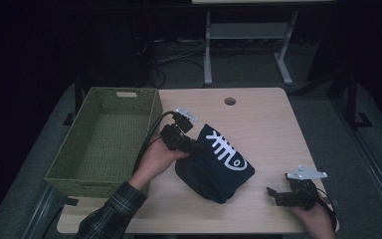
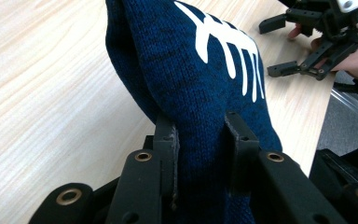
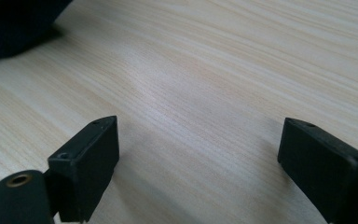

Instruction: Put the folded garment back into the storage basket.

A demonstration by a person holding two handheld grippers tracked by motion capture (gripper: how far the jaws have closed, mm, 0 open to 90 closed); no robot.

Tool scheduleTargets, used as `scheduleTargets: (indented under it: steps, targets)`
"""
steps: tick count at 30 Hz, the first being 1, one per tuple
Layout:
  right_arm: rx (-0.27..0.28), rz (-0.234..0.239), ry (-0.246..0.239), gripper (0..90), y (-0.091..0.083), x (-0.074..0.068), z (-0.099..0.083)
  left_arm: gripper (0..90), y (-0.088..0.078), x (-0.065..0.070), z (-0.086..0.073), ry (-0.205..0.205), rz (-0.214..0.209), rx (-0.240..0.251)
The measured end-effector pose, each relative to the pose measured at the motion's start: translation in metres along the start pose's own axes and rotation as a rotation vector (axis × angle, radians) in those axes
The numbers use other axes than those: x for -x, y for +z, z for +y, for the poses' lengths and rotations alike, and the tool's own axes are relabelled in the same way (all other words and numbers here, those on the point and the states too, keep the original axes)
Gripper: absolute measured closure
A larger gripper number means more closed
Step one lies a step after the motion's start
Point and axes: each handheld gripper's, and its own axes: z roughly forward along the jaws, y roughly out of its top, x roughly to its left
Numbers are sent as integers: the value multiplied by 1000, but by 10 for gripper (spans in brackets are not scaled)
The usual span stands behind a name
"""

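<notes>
Table (image 1: 258, 124): sweater (image 1: 219, 162) in left gripper (image 1: 194, 145).

No readable text, only one white sign.
I can make out no words, brands or numbers; the dark blue knitted garment (image 1: 218, 162) carries a white fish-skeleton design (image 1: 226, 149), seen again in my left gripper view (image 2: 233, 51).

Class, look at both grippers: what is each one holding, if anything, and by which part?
The left gripper pinches a bunched fold of the blue knitted sweater at its left edge. The right gripper stands open over the table, holding nothing.
</notes>
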Motion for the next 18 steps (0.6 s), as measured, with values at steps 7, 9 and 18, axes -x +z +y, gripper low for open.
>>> scheduleTargets:
  steps: [7,9,18]
  targets:
    - [1,-1,1,124,0,0,0,706,-18,1,4,12,1,4]
    - [1,-1,2,125,0,0,0,706,-23,1,6,12,1,4]
    - [0,-1,2,128,0,0,0,706,-45,-1,10,18,14,3]
